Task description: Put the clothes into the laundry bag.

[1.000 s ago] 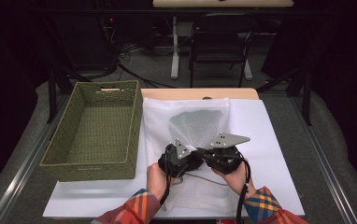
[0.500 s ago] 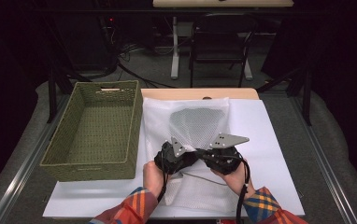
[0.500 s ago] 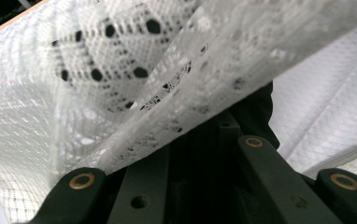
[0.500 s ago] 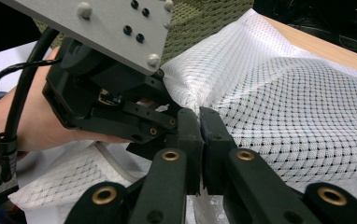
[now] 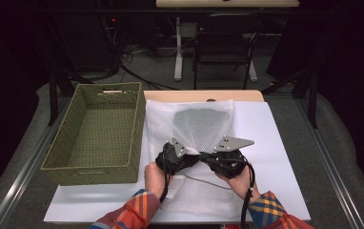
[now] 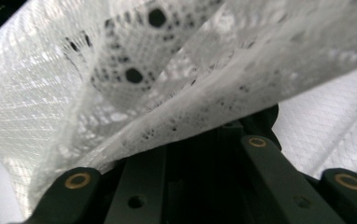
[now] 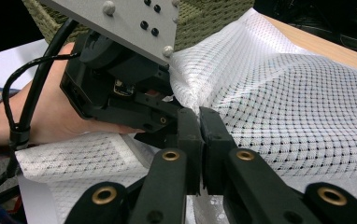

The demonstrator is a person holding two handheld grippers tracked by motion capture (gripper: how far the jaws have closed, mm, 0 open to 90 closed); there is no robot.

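Right gripper (image 7: 200, 116) fingers pinch white mesh bag (image 7: 298, 102).

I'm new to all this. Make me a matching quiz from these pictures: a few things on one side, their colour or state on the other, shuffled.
Things:
1. wicker basket
2. mesh bag
3. right gripper
4. sleeves

Descriptions:
a. white and see-through
b. plaid in orange, blue and yellow
c. olive green
d. jaws shut on the fabric

Pairs: 1-c, 2-a, 3-d, 4-b

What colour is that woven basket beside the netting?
The basket is olive green, woven all over; the high view shows it best.
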